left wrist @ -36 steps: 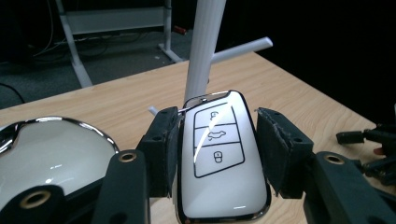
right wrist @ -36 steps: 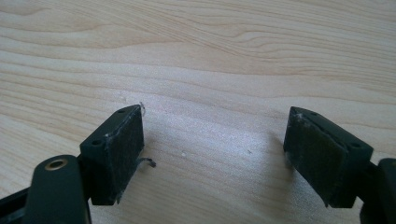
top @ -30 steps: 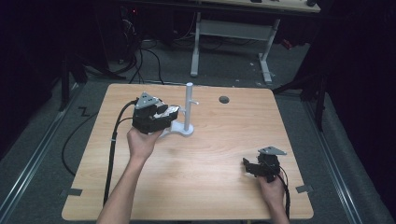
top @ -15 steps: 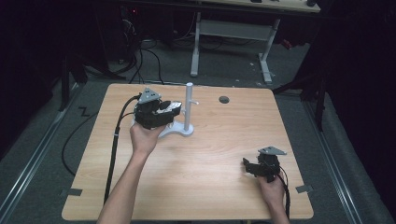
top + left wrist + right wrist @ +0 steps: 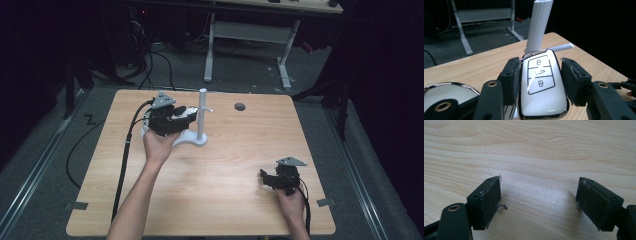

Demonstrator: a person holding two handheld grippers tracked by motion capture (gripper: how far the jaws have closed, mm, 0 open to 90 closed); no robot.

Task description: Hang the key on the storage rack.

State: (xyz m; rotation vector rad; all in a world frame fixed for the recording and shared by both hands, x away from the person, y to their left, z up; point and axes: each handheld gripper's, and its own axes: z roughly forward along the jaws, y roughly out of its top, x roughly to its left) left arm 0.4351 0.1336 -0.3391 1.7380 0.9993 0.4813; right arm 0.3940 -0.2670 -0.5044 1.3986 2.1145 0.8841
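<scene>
Left gripper view shows a white key fob [image 5: 541, 85] between the left gripper [image 5: 540, 82] jaws, touching one pad, just before the white stand [image 5: 200, 122]. Right gripper [image 5: 272, 179] rests wide, holding nothing, on the table [image 5: 225, 200], well apart.

Over the last second I see my left gripper [image 5: 186, 113] climb up and back across the table [image 5: 220, 200], away from my edge. It goes from level with the base of the white stand [image 5: 202, 116] to higher against the post. The car key [image 5: 541, 85] between its jaws rides along, now close to the post and its side peg. My forearm [image 5: 142, 192] stretches further forward with it.
</scene>
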